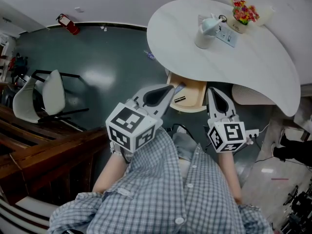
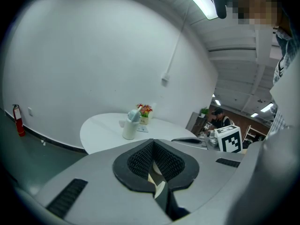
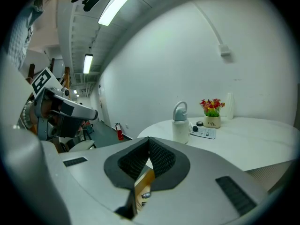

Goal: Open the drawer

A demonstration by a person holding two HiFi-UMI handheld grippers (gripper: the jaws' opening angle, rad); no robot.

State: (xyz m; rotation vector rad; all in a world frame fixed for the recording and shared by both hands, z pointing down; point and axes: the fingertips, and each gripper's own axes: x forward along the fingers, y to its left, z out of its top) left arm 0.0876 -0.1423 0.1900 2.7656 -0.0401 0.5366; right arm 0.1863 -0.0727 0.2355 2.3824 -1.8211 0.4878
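Locating the drawer (image 1: 191, 95) first: where does it sit? (clerk)

Wooden drawer, under the near edge of the round white table (image 1: 258, 62). It stands out from beneath the top with its inside exposed. Two small items lie in it, one dark and one slim and pale; neither can be identified. (inspector)

And the two claws? (clerk)

The left gripper (image 1: 169, 89) lies over the drawer's left side. Its own view shows the ribbed pads brought together at the tips, with nothing between them. The right gripper (image 1: 212, 94) sits just beside the drawer's right edge. Its jaws are likewise closed on nothing, and a strip of the drawer's wood shows through the slit below the pads. Whether either tip touches the drawer cannot be told from the head view. (inspector)

Table top? (clerk)

A white bottle (image 1: 206, 33) with a pale blue lid and a small pot of red and yellow flowers (image 1: 242, 14). A flat card (image 1: 228, 34) lies between them. All three are well back from the drawer. (inspector)

Surroundings? (clerk)

Dark floor, a white chair (image 1: 46, 95) at the left, and a red fire extinguisher (image 1: 68, 24) against the wall. The person's checked shirt (image 1: 165, 194) fills the lower part of the head view (inspector)
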